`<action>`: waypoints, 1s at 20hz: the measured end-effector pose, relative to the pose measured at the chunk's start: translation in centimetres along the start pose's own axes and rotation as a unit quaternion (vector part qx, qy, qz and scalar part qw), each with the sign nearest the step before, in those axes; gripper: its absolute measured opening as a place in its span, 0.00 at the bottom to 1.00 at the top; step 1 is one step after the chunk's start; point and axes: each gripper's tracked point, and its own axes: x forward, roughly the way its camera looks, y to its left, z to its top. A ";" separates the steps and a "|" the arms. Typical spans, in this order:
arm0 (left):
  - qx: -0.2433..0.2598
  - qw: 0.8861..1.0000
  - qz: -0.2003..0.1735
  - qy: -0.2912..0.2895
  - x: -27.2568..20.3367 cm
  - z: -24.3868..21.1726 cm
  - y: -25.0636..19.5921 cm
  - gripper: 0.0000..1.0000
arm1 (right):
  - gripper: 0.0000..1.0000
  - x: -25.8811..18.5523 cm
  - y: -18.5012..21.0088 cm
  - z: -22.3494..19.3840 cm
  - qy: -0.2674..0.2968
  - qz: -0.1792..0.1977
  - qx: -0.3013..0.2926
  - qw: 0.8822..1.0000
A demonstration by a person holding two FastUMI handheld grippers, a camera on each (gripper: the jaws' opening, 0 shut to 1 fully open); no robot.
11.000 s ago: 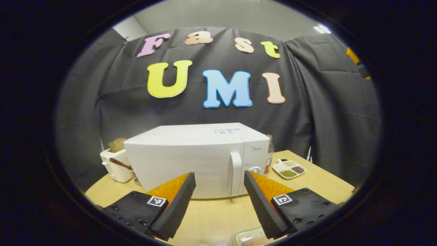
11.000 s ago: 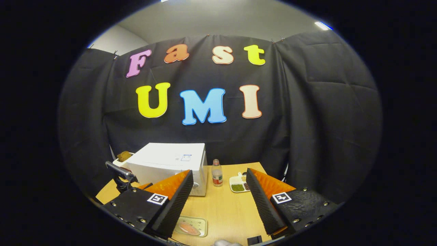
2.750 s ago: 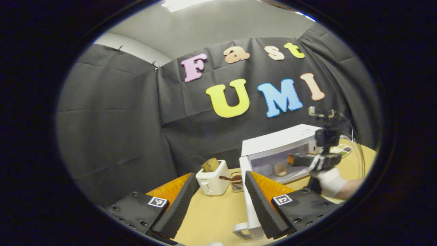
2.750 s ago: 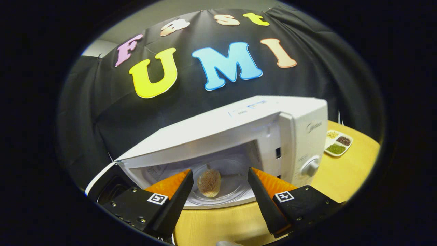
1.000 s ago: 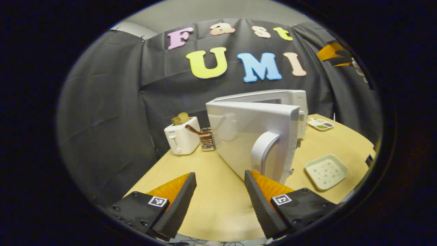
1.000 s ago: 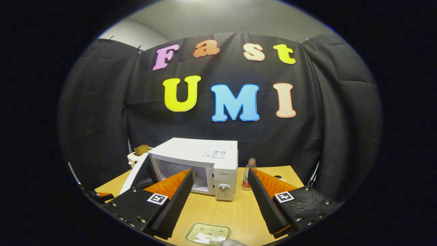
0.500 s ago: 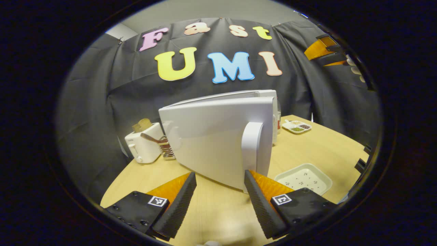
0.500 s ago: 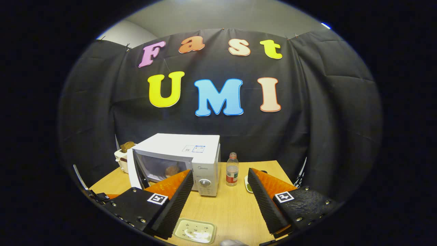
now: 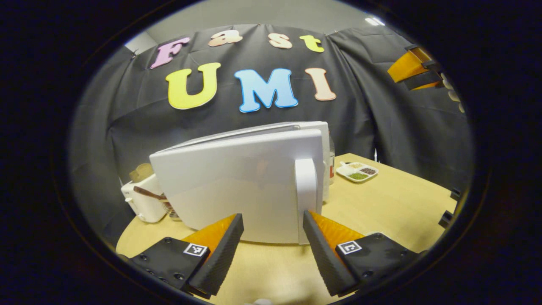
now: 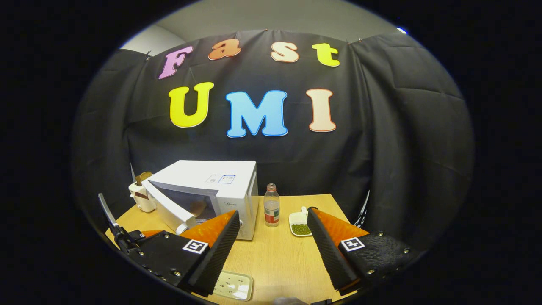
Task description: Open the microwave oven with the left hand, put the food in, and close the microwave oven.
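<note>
The left tool point(image 9: 271, 250) gapes empty just short of the door point(image 9: 237, 186), which has swung from half open to nearly shut: food is in, only the last push remains. The white microwave point(image 10: 211, 186) sits on the table point(image 10: 279, 250). The right tool point(image 10: 273, 250) hovers open and empty.

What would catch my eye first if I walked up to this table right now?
Probably the boxy white microwave oven at the back left of the pale wooden table, its door swung partly open. In the left gripper view that door looms just ahead of the open left gripper. A clear plastic bottle stands to the oven's right.
</note>
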 end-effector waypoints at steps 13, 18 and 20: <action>-0.037 0.999 0.028 -0.013 9.6 2.2 -0.8 0.98 | 0.98 3.0 -1.6 -1.2 0.025 -0.006 0.006 1.000; -0.043 0.998 0.039 -0.005 10.0 1.7 -1.1 0.99 | 0.98 3.2 -2.6 -1.6 0.032 -0.010 0.011 0.999; -0.046 0.998 0.039 -0.006 10.0 1.7 -1.2 0.97 | 0.98 3.1 -2.9 -1.5 0.033 -0.011 0.011 0.999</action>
